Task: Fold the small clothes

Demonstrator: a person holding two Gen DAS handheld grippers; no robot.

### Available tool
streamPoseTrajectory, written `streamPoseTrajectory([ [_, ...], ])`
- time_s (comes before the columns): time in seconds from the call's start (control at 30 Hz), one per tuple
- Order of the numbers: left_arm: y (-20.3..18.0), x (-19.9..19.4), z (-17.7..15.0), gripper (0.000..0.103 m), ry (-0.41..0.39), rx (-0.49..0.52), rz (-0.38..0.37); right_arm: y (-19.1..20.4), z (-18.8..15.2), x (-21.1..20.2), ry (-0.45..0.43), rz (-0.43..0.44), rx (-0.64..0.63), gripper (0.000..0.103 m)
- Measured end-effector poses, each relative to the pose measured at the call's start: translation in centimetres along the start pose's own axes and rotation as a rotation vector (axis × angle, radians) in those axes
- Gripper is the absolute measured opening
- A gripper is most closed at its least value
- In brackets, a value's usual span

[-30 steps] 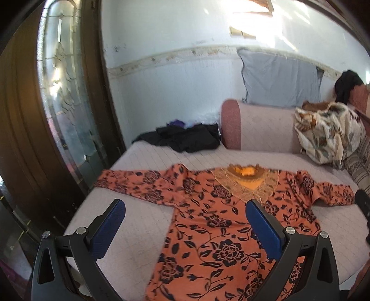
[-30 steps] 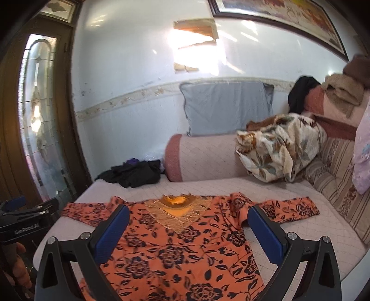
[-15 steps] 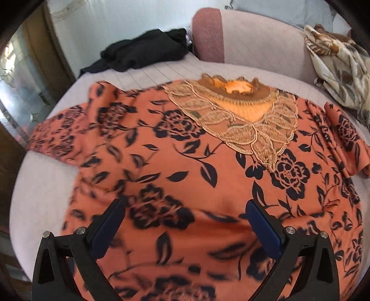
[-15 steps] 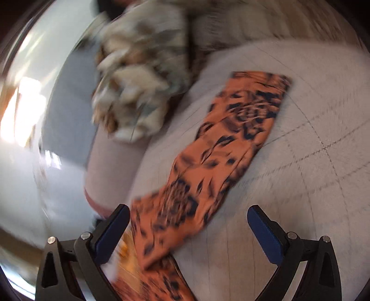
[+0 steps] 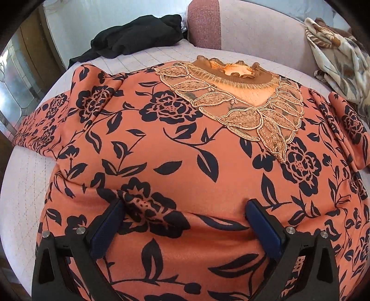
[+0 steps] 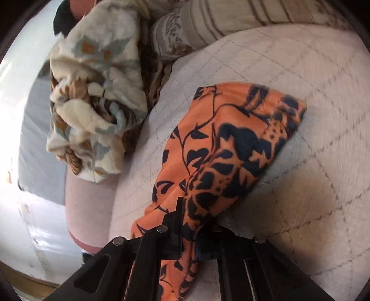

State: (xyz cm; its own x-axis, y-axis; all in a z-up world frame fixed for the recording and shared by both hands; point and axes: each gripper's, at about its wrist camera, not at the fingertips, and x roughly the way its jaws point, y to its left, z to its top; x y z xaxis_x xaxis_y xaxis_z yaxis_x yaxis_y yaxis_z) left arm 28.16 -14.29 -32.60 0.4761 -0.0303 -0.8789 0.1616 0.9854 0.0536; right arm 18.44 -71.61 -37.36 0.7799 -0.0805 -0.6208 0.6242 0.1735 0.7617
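Note:
An orange top with black flowers (image 5: 185,150) lies spread face up on a pale quilted seat (image 5: 25,180), its lace collar (image 5: 235,69) at the far side. My left gripper (image 5: 185,217) is open and wide, its blue pads (image 5: 108,227) pressed down onto the lower body of the top, where a low ridge of cloth rises between them. In the right wrist view my right gripper (image 6: 192,222) is closing tight on the top's right sleeve (image 6: 231,143). The cloth is pinched between its jaws and the cuff end trails over the seat (image 6: 300,69).
A heap of black clothes (image 5: 138,32) lies at the far left of the seat beside a pink bolster (image 5: 231,23). A crumpled floral blanket (image 5: 335,58) (image 6: 92,97) sits at the right, with a striped cushion (image 6: 219,20) behind it. A glass door (image 5: 13,76) stands left.
Both grippers dropped from high over the seat onto the top. The left now presses into its body. The right swung to the sleeve, rolled, and went from wide open to shut on it.

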Motion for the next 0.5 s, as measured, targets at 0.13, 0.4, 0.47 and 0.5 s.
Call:
streamPoseTrajectory([
  [0.13, 0.0, -0.2, 0.9, 0.103, 0.036, 0.03, 0.016, 6.4, -1.3, -4.2, -0.131, 0.05, -0.215, 0.007],
  [0.4, 7.6, -6.0, 3.6, 0.103, -0.211, -0.068, 0.238, 23.0, -15.8, -12.0, -0.071, 0.454, -0.614, 0.007],
  [0.47, 10.7, -6.3, 3.9, 0.103, -0.23, -0.117, 0.336, 25.8, -21.1, -10.1, 0.041, 0.483, -0.693, 0.007],
  [0.5, 12.4, -6.2, 4.1, 0.103, -0.219, -0.155, 0.375, 27.0, -23.9, -8.7, 0.098, 0.468, -0.731, 0.007],
])
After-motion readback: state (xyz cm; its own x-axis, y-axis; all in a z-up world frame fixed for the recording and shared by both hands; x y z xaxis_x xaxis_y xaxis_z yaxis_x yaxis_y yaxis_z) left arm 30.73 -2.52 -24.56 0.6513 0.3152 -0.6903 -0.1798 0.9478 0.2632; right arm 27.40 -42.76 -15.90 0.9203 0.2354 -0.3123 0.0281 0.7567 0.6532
